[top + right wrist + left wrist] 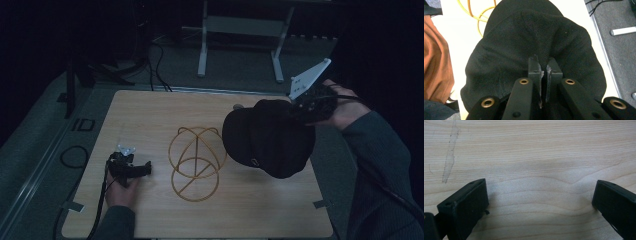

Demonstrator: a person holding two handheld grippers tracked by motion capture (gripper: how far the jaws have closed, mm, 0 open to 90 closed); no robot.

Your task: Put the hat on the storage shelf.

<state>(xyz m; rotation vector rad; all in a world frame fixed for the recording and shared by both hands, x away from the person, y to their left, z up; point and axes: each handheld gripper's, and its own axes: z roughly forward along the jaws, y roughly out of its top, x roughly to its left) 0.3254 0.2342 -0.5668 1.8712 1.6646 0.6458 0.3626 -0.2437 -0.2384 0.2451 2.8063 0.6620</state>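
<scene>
Spanning the scene, the pale wooden desk [150,107] carries a yellow wire dome-shaped frame [196,162]; beside it hangs the black fabric cap [267,137], lifted above the desk's right side, pinched in the right gripper [305,107]'s closed jaws. The left gripper [131,167] rests on the desk, jaws wide, holding nothing.

Table [150,110]: I see bare wood along the far edge, the near edge and the left half around my left gripper [131,167]. Centre blocked by the wire frame [196,162], standing upright. Right of it, the black cap [267,137] hangs from my right gripper [300,107], just beside the frame, narrowing that gap.
</scene>
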